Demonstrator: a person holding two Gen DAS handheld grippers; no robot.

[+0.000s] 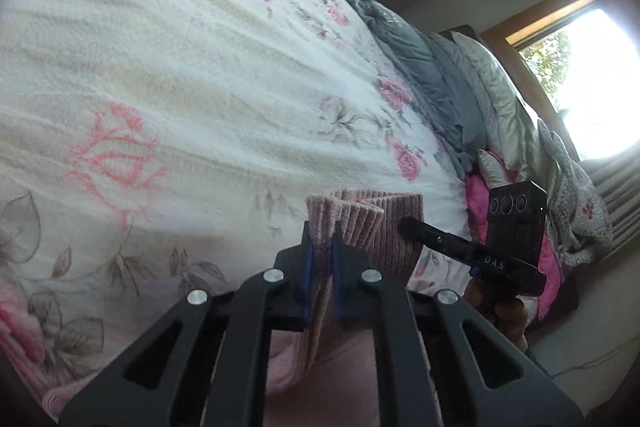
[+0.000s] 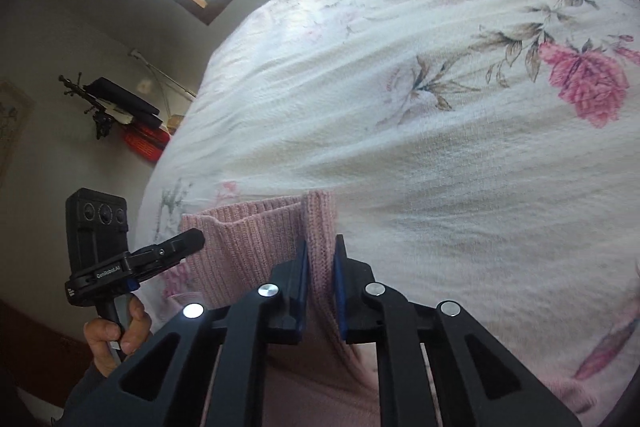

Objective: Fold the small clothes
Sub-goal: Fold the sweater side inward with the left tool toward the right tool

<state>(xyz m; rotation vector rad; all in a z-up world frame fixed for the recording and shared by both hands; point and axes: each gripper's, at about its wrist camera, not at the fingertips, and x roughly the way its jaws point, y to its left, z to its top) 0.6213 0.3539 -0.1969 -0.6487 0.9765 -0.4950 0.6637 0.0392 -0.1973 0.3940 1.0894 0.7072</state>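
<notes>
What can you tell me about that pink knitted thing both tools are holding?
The pink knit is a dusty-pink ribbed garment, soft and woolly looking. Its upper edge is bunched into folds and held up above the floral bedspread. The left gripper clamps one part of that edge between blue-padded jaws; the right gripper clamps another. The rest hangs down below the grippers, out of clear view. What kind of garment it is cannot be told.

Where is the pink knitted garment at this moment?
The pink knitted garment is lifted over the floral bedspread, its ribbed edge pinched by the left gripper and the right gripper, low and central in both wrist views.
</notes>
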